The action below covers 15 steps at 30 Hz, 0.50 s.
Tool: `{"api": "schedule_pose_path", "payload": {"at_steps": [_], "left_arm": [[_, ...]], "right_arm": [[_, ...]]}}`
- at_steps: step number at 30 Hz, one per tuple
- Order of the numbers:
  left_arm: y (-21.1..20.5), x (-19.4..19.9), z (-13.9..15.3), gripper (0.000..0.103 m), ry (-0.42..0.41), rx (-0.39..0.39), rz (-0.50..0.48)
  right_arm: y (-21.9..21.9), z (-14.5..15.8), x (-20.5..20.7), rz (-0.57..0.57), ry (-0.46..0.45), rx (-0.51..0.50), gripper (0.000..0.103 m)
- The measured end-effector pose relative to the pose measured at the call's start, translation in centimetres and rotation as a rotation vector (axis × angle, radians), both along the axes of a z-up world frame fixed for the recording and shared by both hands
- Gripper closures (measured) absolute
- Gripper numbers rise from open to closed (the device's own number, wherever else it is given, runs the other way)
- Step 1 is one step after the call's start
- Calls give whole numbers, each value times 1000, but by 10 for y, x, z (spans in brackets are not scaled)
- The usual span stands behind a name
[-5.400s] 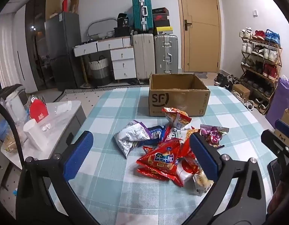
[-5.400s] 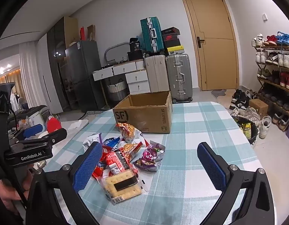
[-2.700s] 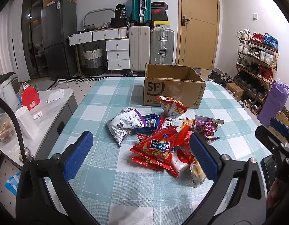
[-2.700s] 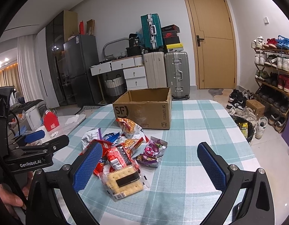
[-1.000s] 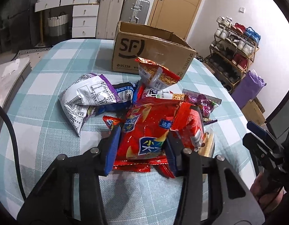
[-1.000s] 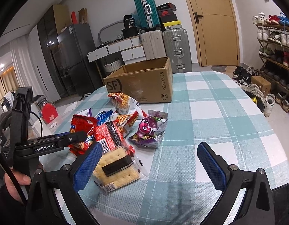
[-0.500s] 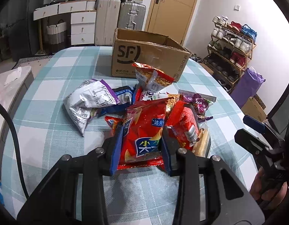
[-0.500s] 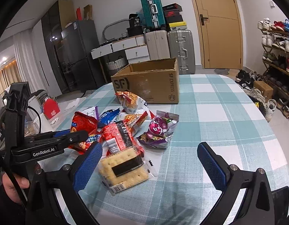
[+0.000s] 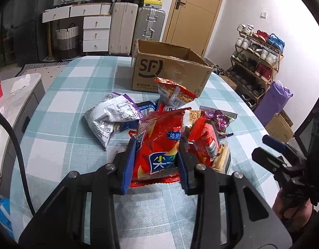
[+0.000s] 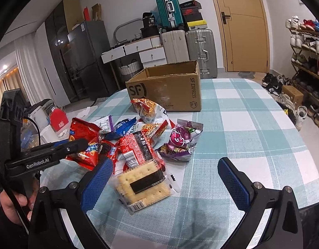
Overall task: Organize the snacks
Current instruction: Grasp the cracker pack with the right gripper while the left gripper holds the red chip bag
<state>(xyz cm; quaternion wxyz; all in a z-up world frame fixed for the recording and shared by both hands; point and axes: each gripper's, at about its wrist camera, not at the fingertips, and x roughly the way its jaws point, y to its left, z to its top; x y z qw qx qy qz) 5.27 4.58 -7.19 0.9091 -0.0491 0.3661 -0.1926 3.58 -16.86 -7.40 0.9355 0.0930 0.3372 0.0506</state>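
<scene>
My left gripper (image 9: 156, 156) is shut on a red chips bag (image 9: 159, 137), its blue pads pressing both sides of the bag's lower half, just above the snack pile. The right wrist view shows the same left gripper (image 10: 76, 144) and red chips bag (image 10: 84, 132) at the left. The pile holds a silver and purple bag (image 9: 109, 116), an orange noodle bag (image 9: 174, 93), a purple candy bag (image 10: 182, 139), a red and black pack (image 10: 136, 147) and a cracker pack (image 10: 142, 186). Behind it stands an open cardboard box (image 9: 169, 70). My right gripper (image 10: 164, 172) hangs open over the cracker pack.
The checked tablecloth (image 9: 76, 83) covers a rounded table whose edges fall away left and right. A white side table (image 9: 6, 108) stands to the left. A shoe rack (image 9: 261, 56) and a purple bag (image 9: 273, 101) are on the floor at the right.
My left gripper moved in over the pile, shut on the red chips bag and raised it slightly. The right gripper stayed open and nearly still.
</scene>
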Motion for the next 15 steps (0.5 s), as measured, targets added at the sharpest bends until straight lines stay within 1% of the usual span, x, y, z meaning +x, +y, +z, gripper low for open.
{"api": "schedule_pose_path", "payload": {"at_steps": [5, 9, 13, 15], "left_arm": [[15, -9, 6, 70, -1, -11, 15], [24, -18, 13, 70, -7, -21, 19], [30, -24, 17, 70, -10, -25, 21], [34, -26, 17, 70, -6, -23, 25]], "right_arm": [[-4, -7, 1, 3, 36, 44, 0], [-10, -17, 5, 18, 82, 118, 0], [-6, -29, 12, 67, 129, 167, 0], [0, -31, 15, 98, 132, 159, 0]]}}
